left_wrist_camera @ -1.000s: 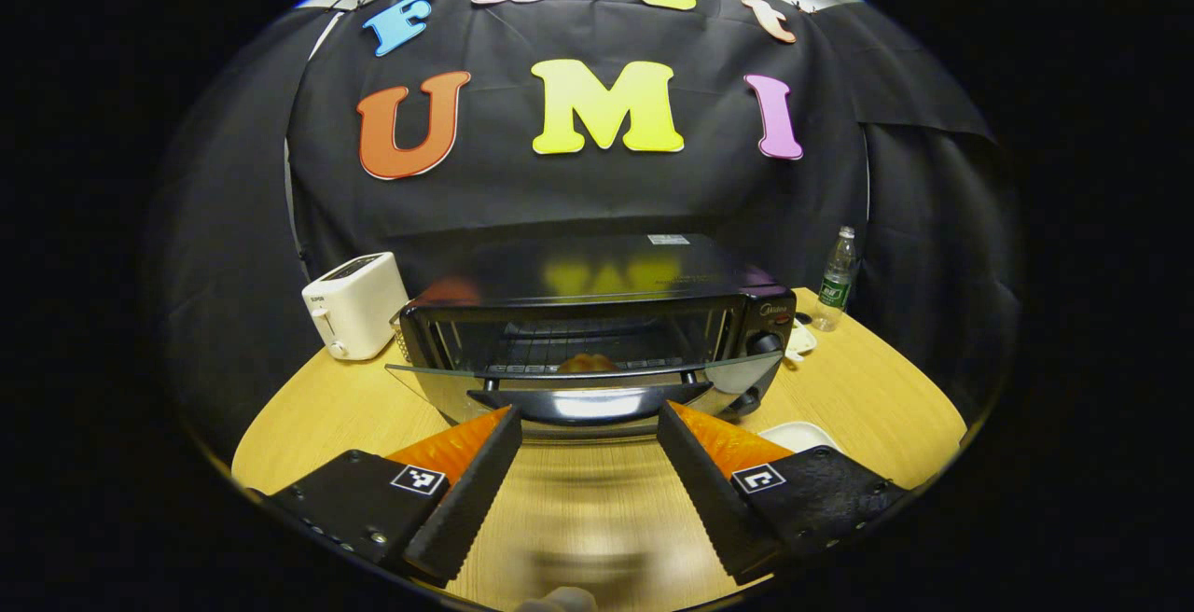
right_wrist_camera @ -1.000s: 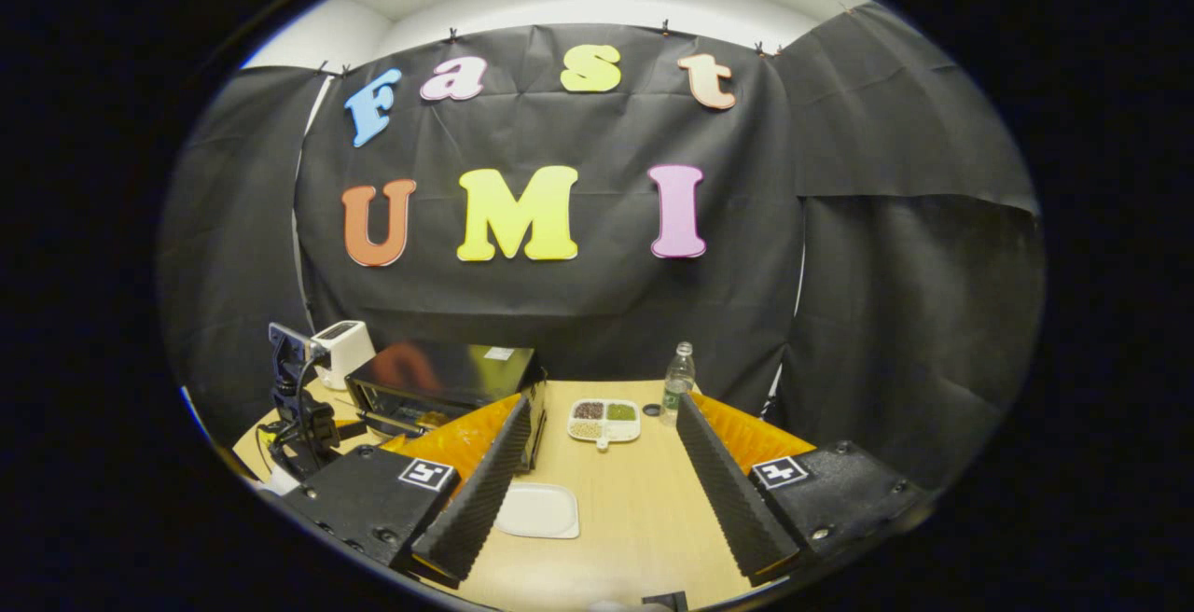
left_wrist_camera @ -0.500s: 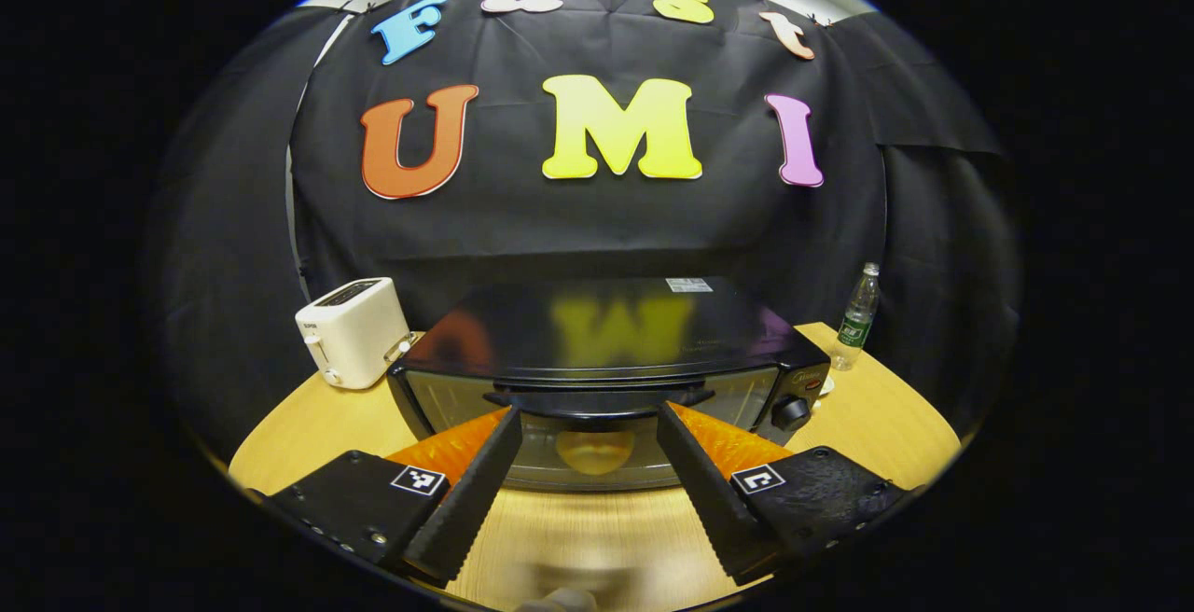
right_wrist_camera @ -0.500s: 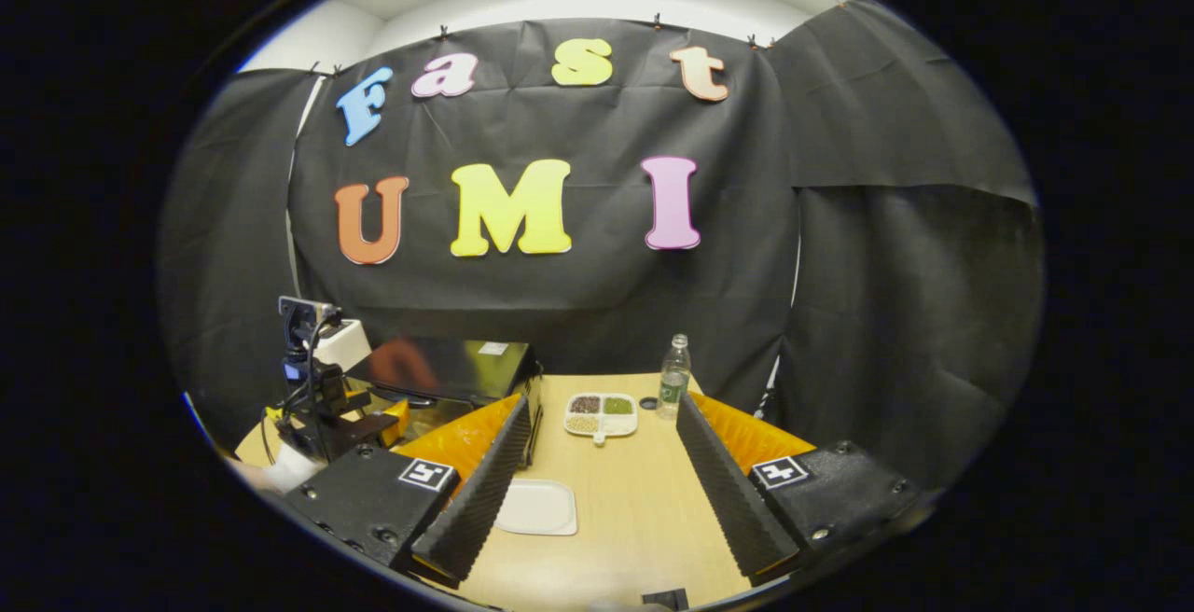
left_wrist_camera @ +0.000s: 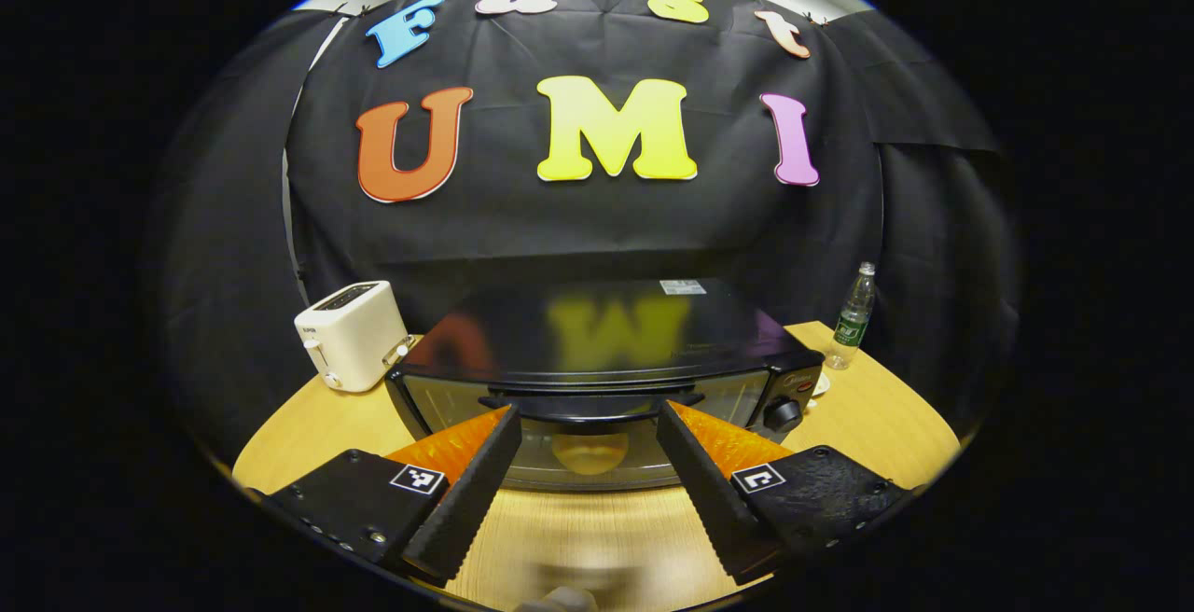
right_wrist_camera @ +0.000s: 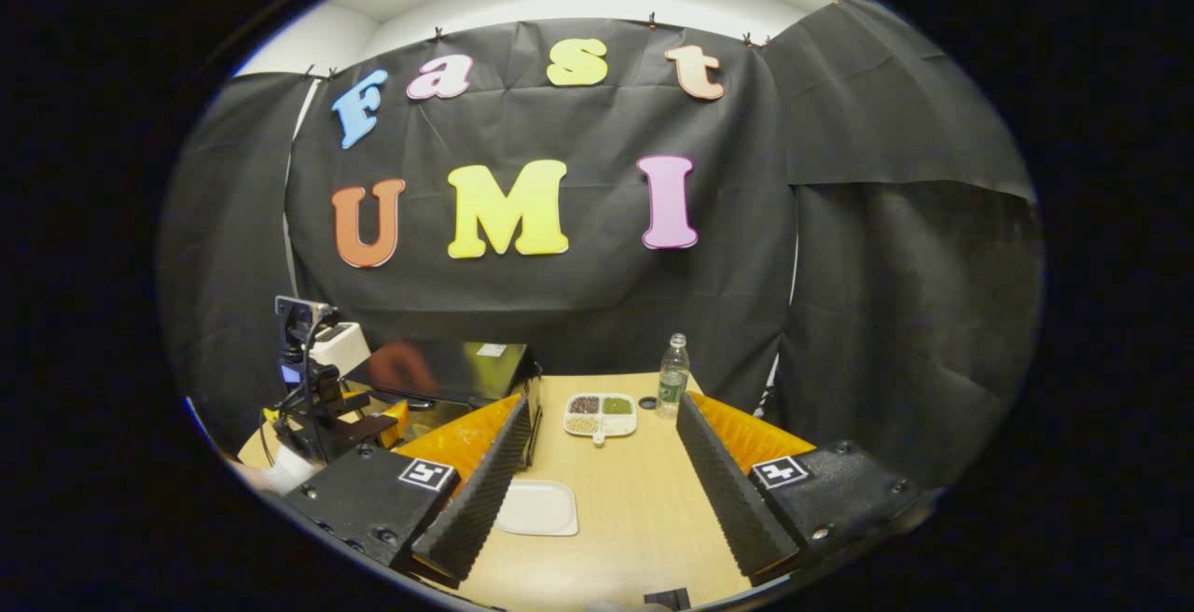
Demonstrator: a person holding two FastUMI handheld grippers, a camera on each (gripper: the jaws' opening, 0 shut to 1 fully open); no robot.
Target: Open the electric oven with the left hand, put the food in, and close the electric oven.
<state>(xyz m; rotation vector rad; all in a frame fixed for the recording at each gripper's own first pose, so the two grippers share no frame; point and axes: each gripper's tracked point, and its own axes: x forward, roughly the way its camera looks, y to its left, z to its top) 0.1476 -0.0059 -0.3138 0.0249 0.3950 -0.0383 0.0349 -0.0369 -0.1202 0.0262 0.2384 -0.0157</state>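
Oven (left_wrist_camera: 597, 360) sits black and wide on the wooden surface (left_wrist_camera: 308, 425), its glass door up and closed, a dark handle (left_wrist_camera: 592, 404) running across the top of the door; food (left_wrist_camera: 590, 451) shows as a pale golden lump behind the glass, low in the middle; a knob (left_wrist_camera: 782, 414) stands at the oven's right end; the left hand-held gripper (left_wrist_camera: 588, 421) is released, its two fingers spread wide to either side of the handle and the glass, pressing on nothing; a white toaster (left_wrist_camera: 353, 334) stands just beside the oven's left end, and a water bottle (left_wrist_camera: 849, 316) stands near the right rear edge of the surface; the right hand-held gripper (right_wrist_camera: 602, 411) is likewise spread and empty, held over bare wood well apart from the oven (right_wrist_camera: 448, 374); between its fingers lie a white plate (right_wrist_camera: 538, 507) close by and a divided dish of grains (right_wrist_camera: 601, 414) farther off, with the water bottle (right_wrist_camera: 672, 376) just beside that dish; the left hand-held gripper's body (right_wrist_camera: 317, 397) shows at the oven's front in the right gripper view.
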